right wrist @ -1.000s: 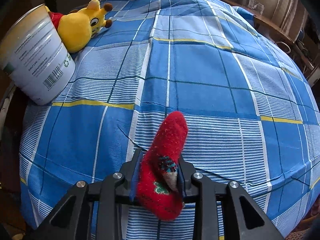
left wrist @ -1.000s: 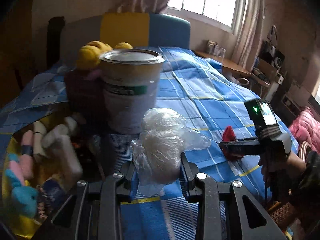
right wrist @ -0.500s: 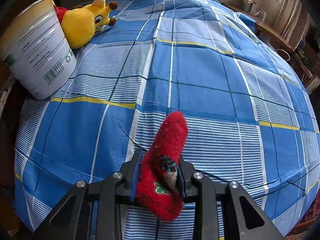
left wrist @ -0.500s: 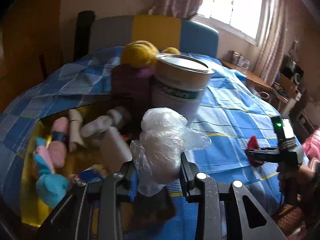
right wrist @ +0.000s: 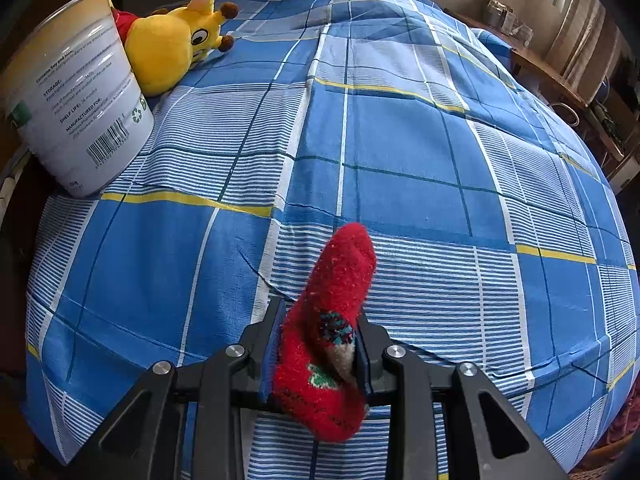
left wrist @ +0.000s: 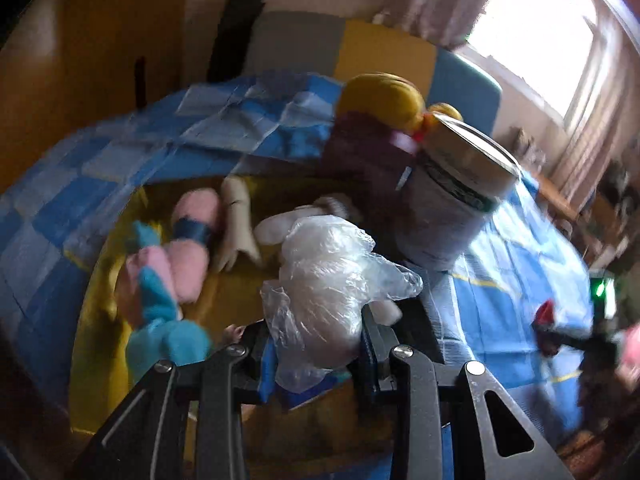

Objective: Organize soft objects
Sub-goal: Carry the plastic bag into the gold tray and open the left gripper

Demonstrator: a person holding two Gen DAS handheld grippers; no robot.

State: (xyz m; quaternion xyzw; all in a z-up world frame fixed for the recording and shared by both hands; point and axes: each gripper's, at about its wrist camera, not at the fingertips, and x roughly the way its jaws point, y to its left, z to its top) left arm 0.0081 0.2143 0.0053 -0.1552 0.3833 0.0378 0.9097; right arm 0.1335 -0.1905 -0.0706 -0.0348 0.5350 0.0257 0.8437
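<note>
My left gripper (left wrist: 316,344) is shut on a crumpled clear plastic bag (left wrist: 328,288) and holds it above a yellow tray (left wrist: 96,320). Inside the tray lie a pink and blue plush toy (left wrist: 160,280), a pink sock with a blue band (left wrist: 194,232) and pale socks (left wrist: 236,224). My right gripper (right wrist: 318,354) is shut on a red fuzzy sock (right wrist: 336,320) just over the blue plaid bedspread (right wrist: 400,152). In the left wrist view the right gripper (left wrist: 560,336) appears blurred at the far right with the red sock.
A large white tin can (right wrist: 76,100) stands near the bed's left edge, beside the tray; it also shows as the tin can (left wrist: 452,200). A yellow plush giraffe (right wrist: 176,44) lies behind it. A headboard (left wrist: 360,52), a window and shelves lie beyond.
My left gripper has swung left with the plastic bag, from in front of the can to over the yellow tray. The right gripper and red sock have stayed put.
</note>
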